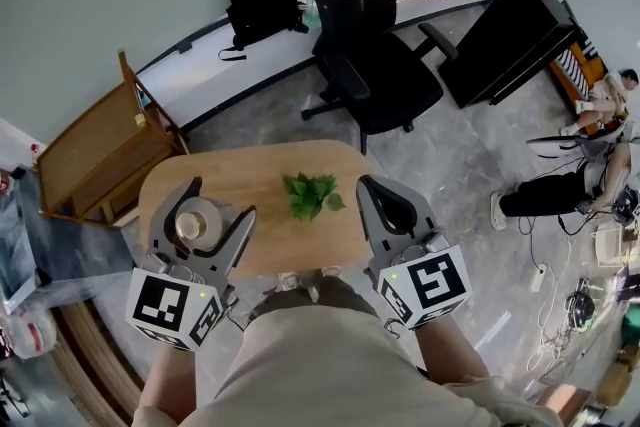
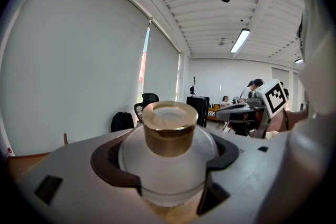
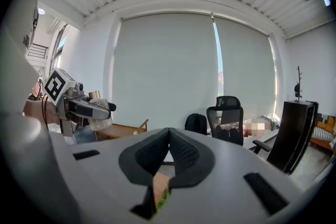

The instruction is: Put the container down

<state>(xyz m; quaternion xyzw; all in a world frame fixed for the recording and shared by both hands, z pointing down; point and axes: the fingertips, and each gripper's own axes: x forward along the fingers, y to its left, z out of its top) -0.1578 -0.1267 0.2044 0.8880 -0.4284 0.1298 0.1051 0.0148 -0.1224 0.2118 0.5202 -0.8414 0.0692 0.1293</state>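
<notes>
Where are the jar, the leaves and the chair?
jar (image 2: 169, 134), left gripper view, on its gold cap.
leaves (image 1: 310, 195), head view, middle of the bunch.
chair (image 1: 392, 77), head view, on its seat.

The grey two-jaw left gripper (image 1: 218, 201), with its marker cube, was held over the near left part of the light wooden table (image 1: 250, 177). Its jaws were clamped on the sides of a frosted white round container with a gold cap (image 1: 199, 221). The grey right gripper (image 1: 370, 187) was held at the table's near right edge, its jaws pressed together on nothing. Both bare forearms, left (image 1: 163, 380) and right (image 1: 450, 355), were stretched forward towards the table.
</notes>
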